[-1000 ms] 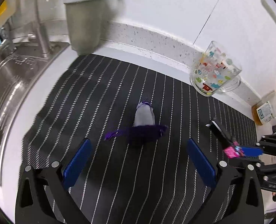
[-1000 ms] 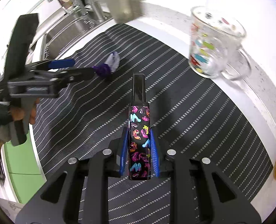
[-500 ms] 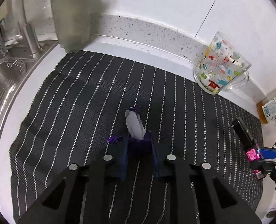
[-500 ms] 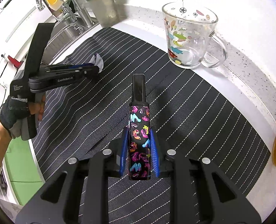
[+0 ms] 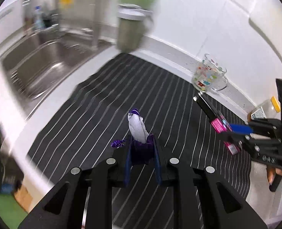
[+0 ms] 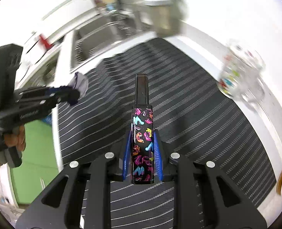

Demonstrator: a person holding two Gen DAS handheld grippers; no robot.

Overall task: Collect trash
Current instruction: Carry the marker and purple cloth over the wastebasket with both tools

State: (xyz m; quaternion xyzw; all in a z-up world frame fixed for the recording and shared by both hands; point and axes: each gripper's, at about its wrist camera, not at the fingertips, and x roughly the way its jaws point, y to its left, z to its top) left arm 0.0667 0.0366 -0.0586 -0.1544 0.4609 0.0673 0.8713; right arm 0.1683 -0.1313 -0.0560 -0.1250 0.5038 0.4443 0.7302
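My left gripper [image 5: 142,143] is shut on a purple and white crumpled wrapper [image 5: 138,128] and holds it above the black striped mat [image 5: 95,103]. In the right wrist view the same wrapper [image 6: 80,84] sticks out of the left gripper [image 6: 68,95] at the left. My right gripper [image 6: 142,139] is shut on a slim black tube printed with coloured shoes [image 6: 142,133], held above the mat [image 6: 198,118]. In the left wrist view the tube [image 5: 213,118] and right gripper [image 5: 238,128] are at the right.
A steel sink [image 5: 36,66] lies left of the mat. A grey lidded container [image 5: 130,32] stands at the back by the wall. A printed glass mug [image 5: 209,76] stands at the mat's far right edge. A small jar [image 5: 264,108] sits further right.
Both grippers have lifted up and back from the mat with their loads. The left one, open around the wrapper a second ago, closed on it and raised it.
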